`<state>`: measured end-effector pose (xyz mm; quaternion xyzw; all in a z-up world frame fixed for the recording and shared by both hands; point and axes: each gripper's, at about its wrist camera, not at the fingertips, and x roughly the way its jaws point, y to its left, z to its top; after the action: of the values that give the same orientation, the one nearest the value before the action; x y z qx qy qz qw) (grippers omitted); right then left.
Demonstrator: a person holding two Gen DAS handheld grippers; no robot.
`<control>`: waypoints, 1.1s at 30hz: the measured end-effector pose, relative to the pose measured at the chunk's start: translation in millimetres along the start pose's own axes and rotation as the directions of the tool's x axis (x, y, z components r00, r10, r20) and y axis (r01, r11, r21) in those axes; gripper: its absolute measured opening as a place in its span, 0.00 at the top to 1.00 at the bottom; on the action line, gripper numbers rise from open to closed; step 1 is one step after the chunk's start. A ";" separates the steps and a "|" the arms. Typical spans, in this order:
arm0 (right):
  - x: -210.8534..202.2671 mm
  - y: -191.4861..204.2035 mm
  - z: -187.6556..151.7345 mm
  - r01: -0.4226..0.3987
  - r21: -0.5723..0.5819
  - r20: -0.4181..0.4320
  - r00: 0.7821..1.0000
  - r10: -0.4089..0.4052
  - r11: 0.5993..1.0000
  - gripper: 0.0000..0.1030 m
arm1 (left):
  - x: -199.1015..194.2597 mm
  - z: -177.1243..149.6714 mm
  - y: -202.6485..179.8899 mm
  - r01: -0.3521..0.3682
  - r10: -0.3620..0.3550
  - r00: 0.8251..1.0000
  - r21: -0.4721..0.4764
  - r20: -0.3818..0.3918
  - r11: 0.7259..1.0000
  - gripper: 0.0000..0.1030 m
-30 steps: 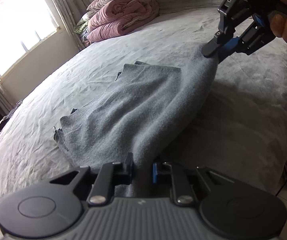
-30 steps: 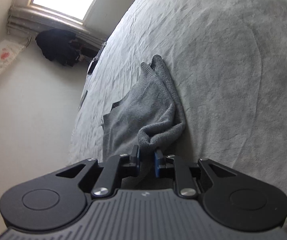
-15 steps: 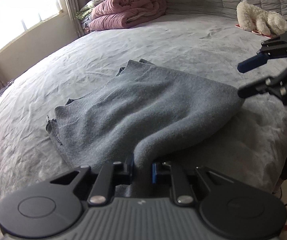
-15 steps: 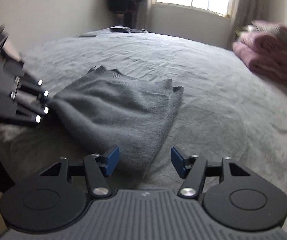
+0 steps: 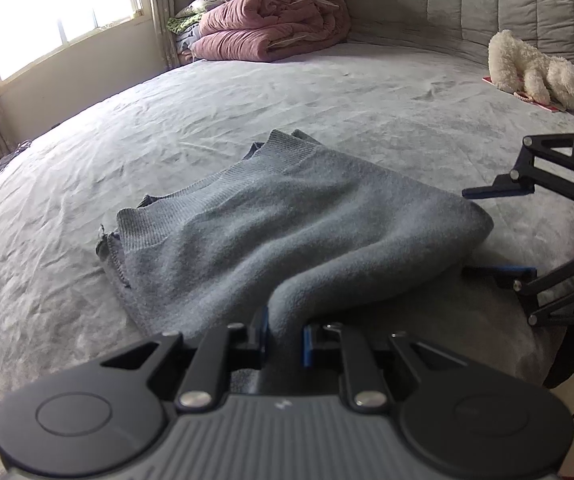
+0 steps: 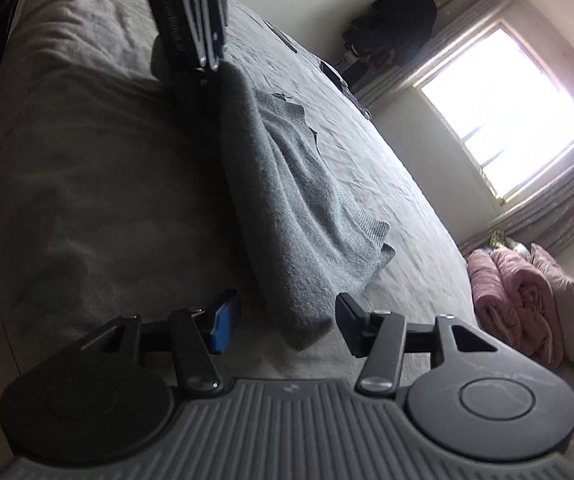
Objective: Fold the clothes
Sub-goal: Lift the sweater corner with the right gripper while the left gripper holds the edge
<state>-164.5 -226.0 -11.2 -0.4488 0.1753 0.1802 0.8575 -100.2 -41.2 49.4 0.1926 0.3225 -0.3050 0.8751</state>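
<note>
A grey knit sweater (image 5: 287, 220) lies folded on the grey bed (image 5: 327, 100), its ribbed hem toward the window. My left gripper (image 5: 285, 332) is shut on a raised fold at the sweater's near edge; in the right wrist view the left gripper (image 6: 209, 64) pinches the sweater's (image 6: 287, 200) far end. My right gripper (image 6: 287, 322) is rolled on its side at the sweater's other folded corner. Its jaws are closing, with that corner between them and the pads clear of the cloth. In the left wrist view the right gripper (image 5: 465, 232) stands at the sweater's right corner.
A rolled pink duvet (image 5: 271, 20) with pillows and a white plush toy (image 5: 535, 68) sit at the quilted headboard. A bright window (image 5: 55, 12) is on the left wall. The bed's edge drops off at the right; a dark heap of clothes (image 6: 399, 24) is beside the window.
My right gripper let go of the sweater's lifted corner, which dropped flat on the bed, then rolled over and came down beside that corner. My left gripper kept its hold.
</note>
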 end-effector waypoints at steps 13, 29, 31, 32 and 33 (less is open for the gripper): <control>-0.9 -31.2 -0.6 0.114 0.017 0.060 0.992 -0.115 0.993 0.88 | -4.3 -16.5 -17.7 -0.028 0.028 1.000 0.152 0.007 0.988 0.75; -1.5 -51.5 12.2 0.023 0.215 0.052 0.998 -0.035 0.976 0.88 | -10.9 -59.8 -54.8 -0.241 0.237 0.969 0.490 0.071 0.838 0.68; 0.8 -51.9 8.9 0.023 0.201 0.044 0.998 -0.033 0.979 0.88 | -12.0 -61.0 -53.1 -0.251 0.248 0.966 0.492 0.072 0.834 0.68; 0.5 -51.5 7.4 0.016 0.204 0.044 0.999 -0.026 0.979 0.88 | -11.8 -60.9 -51.8 -0.255 0.253 0.965 0.491 0.072 0.833 0.68; 0.4 -52.3 7.4 0.007 0.213 0.045 0.999 -0.017 0.977 0.88 | -11.5 -61.7 -50.9 -0.260 0.259 0.963 0.494 0.072 0.830 0.68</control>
<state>-138.8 -247.5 29.5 -0.3511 0.1709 0.1657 0.9056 -168.2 -41.2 5.8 0.4536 0.2029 -0.2565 0.8290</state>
